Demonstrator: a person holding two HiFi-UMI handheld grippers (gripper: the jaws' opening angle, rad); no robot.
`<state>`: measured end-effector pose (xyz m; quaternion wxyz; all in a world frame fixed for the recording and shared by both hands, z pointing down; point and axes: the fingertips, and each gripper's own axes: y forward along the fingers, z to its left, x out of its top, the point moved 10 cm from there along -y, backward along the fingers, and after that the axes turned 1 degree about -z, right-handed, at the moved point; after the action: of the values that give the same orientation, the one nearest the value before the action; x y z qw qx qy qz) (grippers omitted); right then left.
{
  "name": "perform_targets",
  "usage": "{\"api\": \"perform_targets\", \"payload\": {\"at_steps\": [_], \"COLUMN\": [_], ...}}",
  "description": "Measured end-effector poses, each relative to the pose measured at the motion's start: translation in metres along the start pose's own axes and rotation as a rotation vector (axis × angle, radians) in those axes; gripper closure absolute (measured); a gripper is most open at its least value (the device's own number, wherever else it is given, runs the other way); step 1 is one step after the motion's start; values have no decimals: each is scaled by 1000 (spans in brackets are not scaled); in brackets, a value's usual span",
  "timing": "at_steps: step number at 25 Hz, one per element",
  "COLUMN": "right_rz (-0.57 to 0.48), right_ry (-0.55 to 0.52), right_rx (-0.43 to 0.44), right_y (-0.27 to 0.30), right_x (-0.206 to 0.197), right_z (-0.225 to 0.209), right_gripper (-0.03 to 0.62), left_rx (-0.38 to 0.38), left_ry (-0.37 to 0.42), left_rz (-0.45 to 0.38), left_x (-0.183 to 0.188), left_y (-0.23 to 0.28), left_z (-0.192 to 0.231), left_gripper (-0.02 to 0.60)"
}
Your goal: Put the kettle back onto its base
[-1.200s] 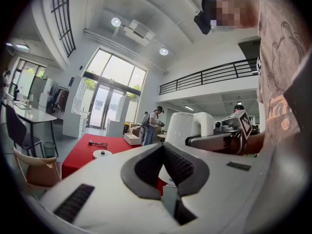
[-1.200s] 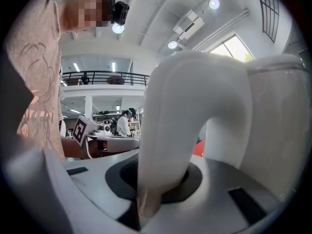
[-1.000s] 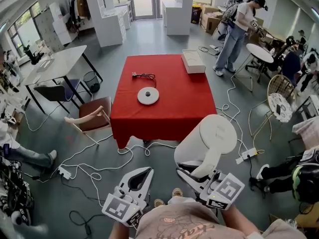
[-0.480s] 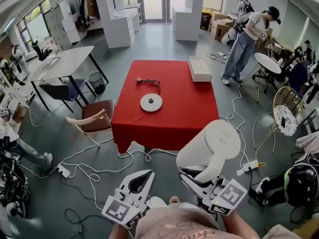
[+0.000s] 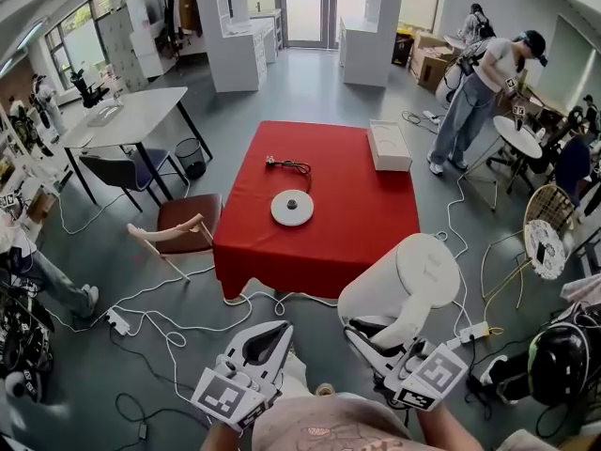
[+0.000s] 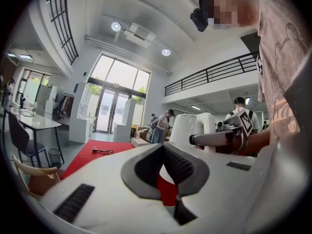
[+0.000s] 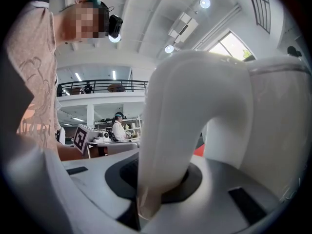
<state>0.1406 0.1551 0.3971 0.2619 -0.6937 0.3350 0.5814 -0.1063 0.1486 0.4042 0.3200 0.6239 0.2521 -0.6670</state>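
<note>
The white kettle [image 5: 406, 285] hangs in the air over the floor, short of the red table [image 5: 357, 224]. My right gripper [image 5: 377, 334] is shut on the kettle's handle [image 7: 175, 126], which fills the space between its jaws; the kettle body [image 7: 275, 126] rises just beyond. The round white base [image 5: 292, 208] lies near the middle of the table, its black cord and plug [image 5: 287, 165] behind it. My left gripper [image 5: 266, 343] is level beside the right one, shut with nothing in it [image 6: 164, 147].
A white box [image 5: 389, 146] sits on the table's far right corner. A wooden chair [image 5: 177, 231] stands left of the table. White cables and power strips [image 5: 169, 318] trail across the floor. People stand at the right and left edges of the room.
Both grippers and the kettle have come closer to the red table, which now sits lower and nearer in the head view. The grip on the handle is unchanged.
</note>
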Motion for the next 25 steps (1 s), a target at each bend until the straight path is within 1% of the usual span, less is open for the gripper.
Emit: {"api": "perform_targets", "payload": {"at_steps": [3,11,18,23,25], "right_rz": [-11,-14,-11,-20,-25], "right_ry": [3,16,22,30,38], "right_rx": [-7,-6,-26,-75,-101], "right_y": [8,42,87,121,133], "right_x": [3,10,20,29,33], "right_z": [-10,-40,-69,-93,-102], "right_gripper": [528,528,528,528,528], "left_rx": [-9,-19,-52,-101,-119], "left_ry": [-12,-16,-12,-12,6], "left_rz": [27,37,43,57,46], "left_x": [7,11,22,30,35], "left_y": [10,36,69,96,106], "left_z": [9,45,103,147,166], "left_gripper": [584,584,584,584,584]}}
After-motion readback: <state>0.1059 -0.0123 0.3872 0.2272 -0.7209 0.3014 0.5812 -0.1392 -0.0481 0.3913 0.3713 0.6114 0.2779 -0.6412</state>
